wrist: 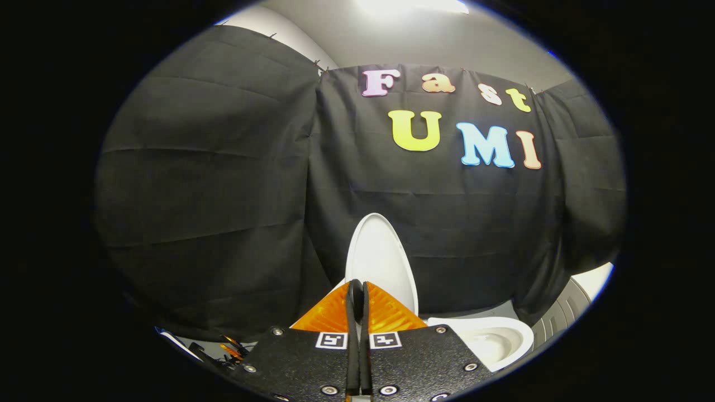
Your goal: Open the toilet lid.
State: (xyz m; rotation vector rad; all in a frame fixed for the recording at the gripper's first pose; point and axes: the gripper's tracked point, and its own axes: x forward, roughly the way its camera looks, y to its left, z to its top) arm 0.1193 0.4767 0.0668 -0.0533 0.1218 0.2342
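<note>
Toilet lid [381,262] stands raised, nearly upright against the black cloth wall [212,212], just beyond the fingertips and to the left of the open toilet bowl [491,338]. Looks mostly done, judging by that posture: lifted well clear of the bowl, rim and hollow exposed. Left of the bowl and directly below the lid, gripper [357,293] with fingers drawn together, almost no gap, tips overlapping the lid's lower edge; cannot tell whether a thin edge is pinched between them or merely lies behind. Probably left: letting go and backing away from the lid without pulling it back down onto the bowl.
</note>
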